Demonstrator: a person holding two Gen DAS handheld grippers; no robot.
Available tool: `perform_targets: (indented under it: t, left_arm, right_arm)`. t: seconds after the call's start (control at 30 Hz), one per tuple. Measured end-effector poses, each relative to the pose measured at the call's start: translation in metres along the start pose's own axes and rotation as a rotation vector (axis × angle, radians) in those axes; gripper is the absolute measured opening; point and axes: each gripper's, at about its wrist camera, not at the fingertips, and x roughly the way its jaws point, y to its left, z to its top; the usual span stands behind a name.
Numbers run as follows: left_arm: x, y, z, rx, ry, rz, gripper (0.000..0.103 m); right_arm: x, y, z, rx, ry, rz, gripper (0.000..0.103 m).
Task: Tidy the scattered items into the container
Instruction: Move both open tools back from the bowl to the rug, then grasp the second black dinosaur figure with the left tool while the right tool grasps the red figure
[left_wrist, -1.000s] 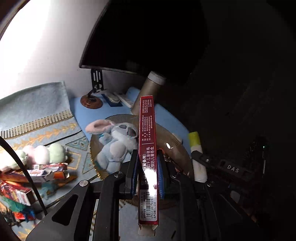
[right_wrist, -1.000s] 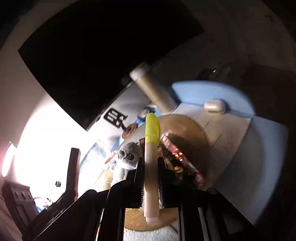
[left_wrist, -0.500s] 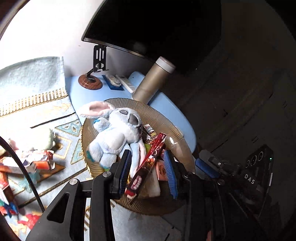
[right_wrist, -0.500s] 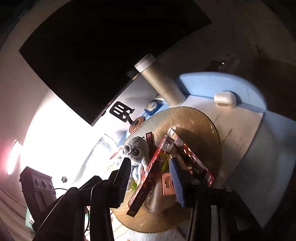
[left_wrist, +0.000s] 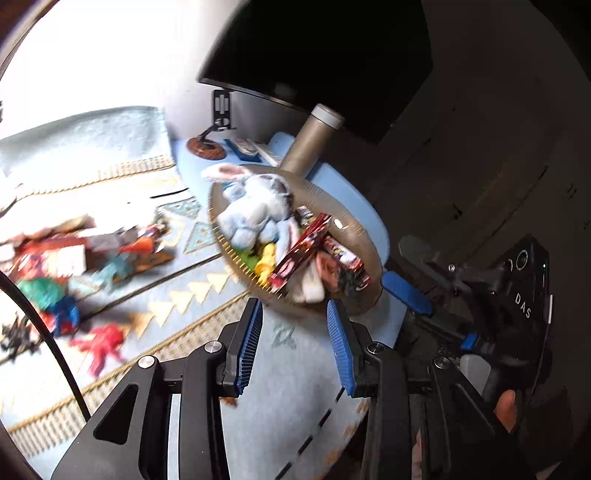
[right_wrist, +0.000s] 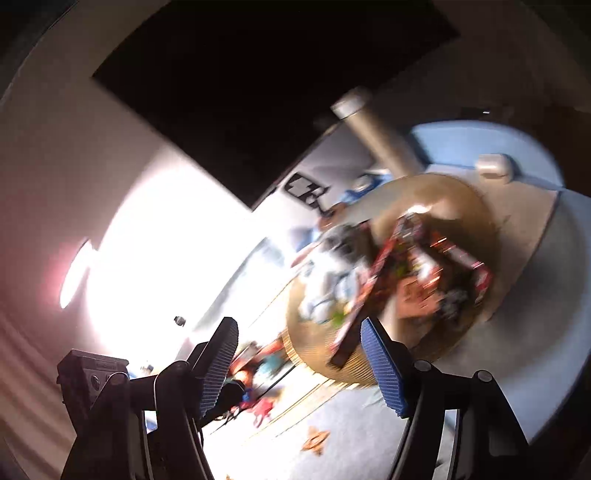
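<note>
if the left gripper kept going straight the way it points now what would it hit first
Most likely the near rim of the brown bowl, which lies just past the open, empty left gripper. Depth is unclear, so it might pass over the rim into the red box inside.

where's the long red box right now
In the left wrist view the long red box lies tilted in the round woven basket, right of the blue plush toy, just beyond the empty left gripper.

"DAS" — on right gripper (left_wrist: 406, 295)
</note>
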Motion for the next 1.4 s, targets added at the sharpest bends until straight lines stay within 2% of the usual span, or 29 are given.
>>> perform_targets:
  t: [0.2, 0.3, 0.43, 0.57, 0.63, 0.73, 0.83, 0.93, 1.1, 1.17, 1.2, 1.27, 1.33, 1.4]
  left_arm:
    - [-0.061, 0.051, -0.036, -0.098, -0.078, 0.098, 0.034]
    - [-0.087, 0.093, -0.052, -0.197, -0.117, 0.154, 0.035]
    - [-0.103, 0.143, -0.069, -0.280, -0.121, 0.282, 0.035]
    - [-0.095, 0.167, -0.071, -0.223, -0.063, 0.397, 0.035]
    - [-0.088, 0.172, -0.066, -0.178, -0.042, 0.418, 0.035]
    - [-0.074, 0.181, -0.052, -0.137, -0.040, 0.446, 0.035]
    - [-0.062, 0.188, -0.041, -0.092, -0.031, 0.468, 0.035]
    - [-0.050, 0.199, -0.035, -0.075, 0.002, 0.445, 0.035]
    - [-0.042, 0.200, -0.031, -0.032, -0.007, 0.432, 0.042]
    - [-0.038, 0.196, -0.031, -0.003, -0.005, 0.416, 0.059]
    - [-0.035, 0.192, -0.032, 0.016, 0.004, 0.427, 0.059]
    - [-0.031, 0.186, -0.033, 0.054, 0.021, 0.452, 0.059]
    - [-0.030, 0.182, -0.033, 0.070, 0.026, 0.433, 0.059]
    - [-0.031, 0.180, -0.035, 0.073, 0.021, 0.440, 0.046]
  right_arm:
    - [0.035, 0.035, -0.042, -0.107, 0.118, 0.070, 0.070]
    - [0.057, 0.046, -0.066, -0.157, 0.156, 0.063, 0.070]
    - [0.089, 0.053, -0.098, -0.225, 0.219, 0.033, 0.070]
    - [0.117, 0.050, -0.124, -0.264, 0.262, -0.009, 0.070]
    - [0.126, 0.048, -0.128, -0.264, 0.293, -0.043, 0.070]
    - [0.127, 0.050, -0.126, -0.283, 0.268, -0.058, 0.070]
    - [0.131, 0.044, -0.125, -0.253, 0.305, -0.047, 0.070]
    - [0.131, 0.039, -0.123, -0.222, 0.312, -0.032, 0.070]
    - [0.135, 0.037, -0.122, -0.198, 0.336, -0.025, 0.070]
    - [0.135, 0.037, -0.122, -0.202, 0.339, -0.025, 0.070]
    - [0.135, 0.038, -0.123, -0.204, 0.340, -0.025, 0.070]
    - [0.135, 0.039, -0.123, -0.209, 0.342, -0.026, 0.070]
    - [0.135, 0.040, -0.124, -0.211, 0.342, -0.028, 0.070]
    - [0.135, 0.040, -0.124, -0.212, 0.342, -0.029, 0.070]
